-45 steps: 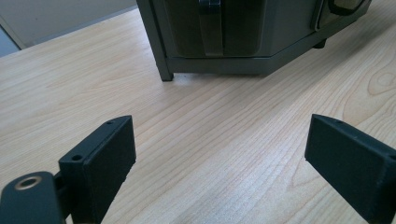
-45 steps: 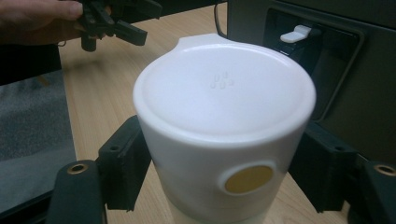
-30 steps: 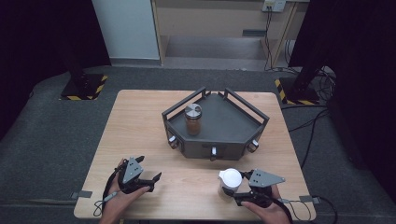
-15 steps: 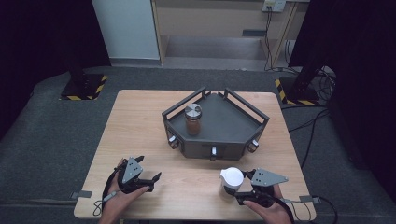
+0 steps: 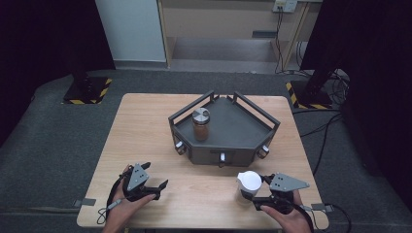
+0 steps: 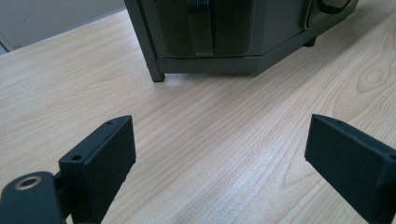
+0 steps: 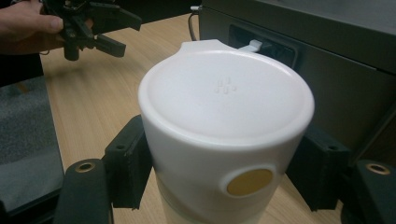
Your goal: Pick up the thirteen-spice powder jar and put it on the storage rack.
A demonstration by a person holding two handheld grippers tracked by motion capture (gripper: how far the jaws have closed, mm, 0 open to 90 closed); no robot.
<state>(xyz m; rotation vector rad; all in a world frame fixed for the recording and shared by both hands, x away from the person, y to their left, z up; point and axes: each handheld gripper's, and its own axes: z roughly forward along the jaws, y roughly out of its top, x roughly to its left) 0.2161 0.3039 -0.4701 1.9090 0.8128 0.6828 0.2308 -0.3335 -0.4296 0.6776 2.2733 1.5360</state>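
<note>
A white lidded container [image 5: 248, 183] stands on the wooden table [image 5: 145, 131] near its front right. My right gripper [image 5: 252, 195] is shut on it, one black jaw pressed to each side of the container [image 7: 224, 102], which has a gold round spot on its wall. My left gripper [image 5: 156, 175] rests near the front left, open wide over bare wood [image 6: 219, 154] with nothing between the jaws. A glass jar [image 5: 200, 124] with a metal lid and brown contents stands on the dark grey five-sided stand [image 5: 243, 121] at the table's middle.
The stand has low rails along its back edges and small knobs [image 5: 222, 157] on its front faces. Its front corner [image 6: 159, 65] lies just ahead of my left gripper. The left gripper [image 7: 109, 28] and a hand appear far off in the right gripper view.
My right gripper has shifted slightly to the right with the white container in it. The left gripper has stayed where it was.
</note>
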